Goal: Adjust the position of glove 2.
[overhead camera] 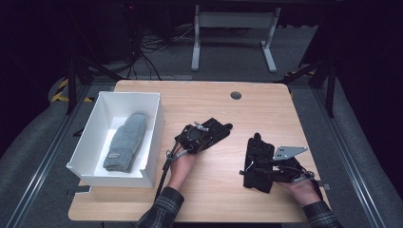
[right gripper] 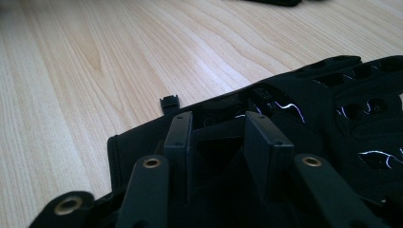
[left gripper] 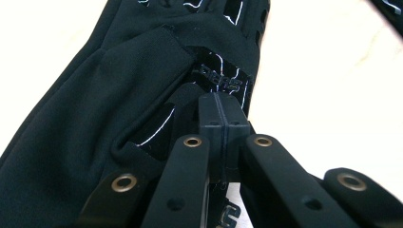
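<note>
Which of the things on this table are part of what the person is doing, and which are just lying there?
In the job:
- left gripper, shut on a black glove
- right gripper, fingers apart over a second black glove
- white box, probably where gloves go
- grey mitten lying in the box

Lying about:
- table
- round grommet in the tabletop

Plaid sleeves (overhead camera: 164, 205); 2 black grippers (brass rivets (left gripper: 192, 141), trailing cables (overhead camera: 164, 173)).
</note>
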Motion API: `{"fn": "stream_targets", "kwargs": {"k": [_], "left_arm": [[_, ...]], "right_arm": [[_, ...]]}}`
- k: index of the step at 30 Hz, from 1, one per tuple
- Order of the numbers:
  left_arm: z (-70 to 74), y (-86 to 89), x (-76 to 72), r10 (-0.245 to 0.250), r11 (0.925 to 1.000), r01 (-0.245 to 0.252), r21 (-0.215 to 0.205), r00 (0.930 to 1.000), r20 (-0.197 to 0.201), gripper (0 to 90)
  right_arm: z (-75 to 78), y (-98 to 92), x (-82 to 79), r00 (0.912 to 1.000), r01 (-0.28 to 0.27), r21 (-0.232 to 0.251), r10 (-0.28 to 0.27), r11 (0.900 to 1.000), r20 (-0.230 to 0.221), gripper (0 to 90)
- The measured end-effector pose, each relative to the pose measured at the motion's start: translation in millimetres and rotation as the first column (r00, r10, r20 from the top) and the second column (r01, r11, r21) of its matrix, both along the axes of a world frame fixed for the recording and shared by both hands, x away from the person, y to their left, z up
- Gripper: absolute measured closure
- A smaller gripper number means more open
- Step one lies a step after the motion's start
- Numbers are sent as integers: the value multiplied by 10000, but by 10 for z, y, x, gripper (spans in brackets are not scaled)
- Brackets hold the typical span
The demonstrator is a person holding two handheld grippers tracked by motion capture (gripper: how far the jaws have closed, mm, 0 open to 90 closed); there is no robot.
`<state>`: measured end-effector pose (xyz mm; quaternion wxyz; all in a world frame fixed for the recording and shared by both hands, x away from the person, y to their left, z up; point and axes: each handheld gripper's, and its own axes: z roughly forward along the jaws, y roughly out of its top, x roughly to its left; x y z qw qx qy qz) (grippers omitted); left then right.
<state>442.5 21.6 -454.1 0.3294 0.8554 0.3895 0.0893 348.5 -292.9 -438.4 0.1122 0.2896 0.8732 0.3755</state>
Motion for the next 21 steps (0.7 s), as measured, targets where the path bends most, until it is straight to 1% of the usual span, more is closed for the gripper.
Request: {"fn": "stream_targets", "kwargs": {"k": [1,3,5,7,11,13,16,19,21], "left_arm": [[0,0,0,0,10000,0,0,10000,0,900],[3,-59,-48,-338,9994,337,-28,9994,-70,900],[0,-82,-66,-433,9990,432,-64,9990,-67,900],[-6,-129,-98,-652,9977,650,-176,9978,-106,900],[-14,-243,-177,-1059,9938,1054,-349,9943,-129,900],[-19,-306,-215,-1313,9903,1303,-490,9911,-198,900],[-1,-355,-238,-1606,9858,1596,-521,9869,-146,900],[74,-309,-217,-1726,9827,1724,-680,9850,24,900],[142,-234,-184,-1582,9847,1594,-698,9871,226,900]], "right_arm": [[0,0,0,10000,0,0,0,10000,0,643],[-1,-5,4,10000,4,-9,-4,10000,9,643],[-1,-6,5,10000,18,-15,-18,10000,2,642],[-4,-6,8,10000,20,-19,-20,10000,-2,642],[-5,-7,9,10000,31,-34,-31,10000,3,645],[-5,-8,10,10000,33,-34,-33,10000,4,645],[-5,-9,12,10000,42,-39,-42,10000,4,646],[3,-21,7,10000,74,-44,-74,10000,5,654],[3,-29,8,9999,103,-21,-103,9999,20,659]]}}
